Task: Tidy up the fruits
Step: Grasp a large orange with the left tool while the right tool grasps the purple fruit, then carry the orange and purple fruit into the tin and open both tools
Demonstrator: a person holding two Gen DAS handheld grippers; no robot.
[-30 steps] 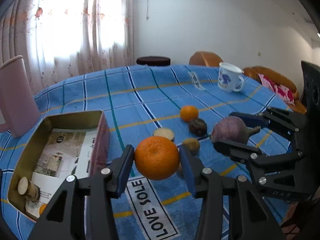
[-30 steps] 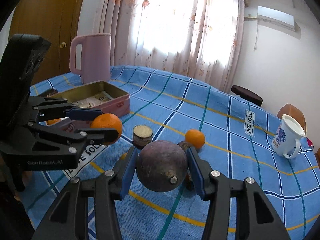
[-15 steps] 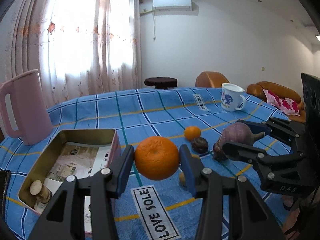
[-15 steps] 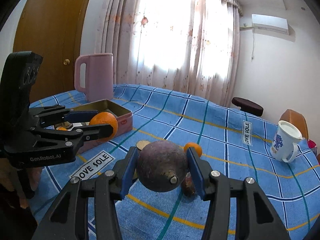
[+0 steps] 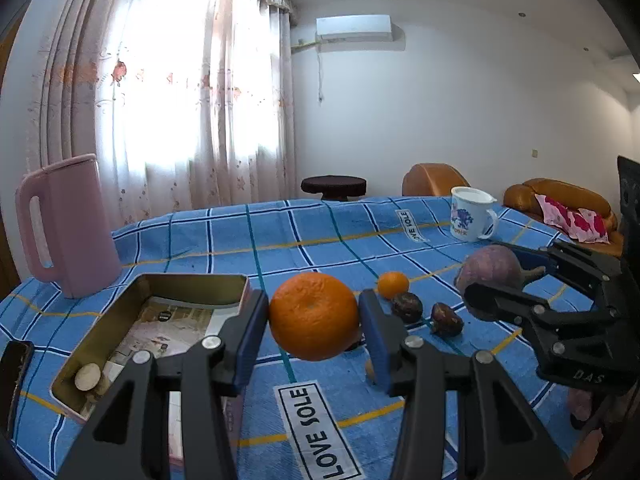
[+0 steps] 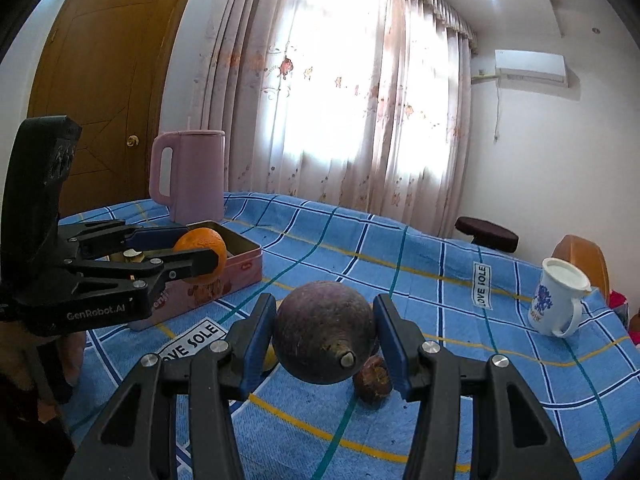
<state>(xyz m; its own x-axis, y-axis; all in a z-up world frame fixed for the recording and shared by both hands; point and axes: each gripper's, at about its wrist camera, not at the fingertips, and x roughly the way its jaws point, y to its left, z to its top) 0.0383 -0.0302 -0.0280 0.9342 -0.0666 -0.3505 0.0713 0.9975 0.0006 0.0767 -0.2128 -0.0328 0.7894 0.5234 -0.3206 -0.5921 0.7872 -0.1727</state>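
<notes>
My left gripper (image 5: 314,320) is shut on a large orange (image 5: 314,316) and holds it above the blue checked tablecloth, right of the open gold tin box (image 5: 148,324). It also shows in the right wrist view (image 6: 200,254), with the orange (image 6: 198,242) by the tin (image 6: 240,256). My right gripper (image 6: 324,336) is shut on a round purple fruit (image 6: 324,332) with a stem, held in the air; it shows in the left wrist view too (image 5: 496,268). On the cloth lie a small orange (image 5: 393,285) and two dark brown fruits (image 5: 407,307) (image 5: 447,319).
A pink jug (image 5: 66,224) stands behind the tin. A white mug (image 5: 470,218) stands at the far right. The tin holds paper and a pale round piece (image 5: 88,376). A dark phone (image 5: 14,376) lies at the left edge. Chairs and a stool stand beyond the table.
Both grippers have risen and tilted up with their fruits still held; the table looks lower and farther, and more of the room shows.
</notes>
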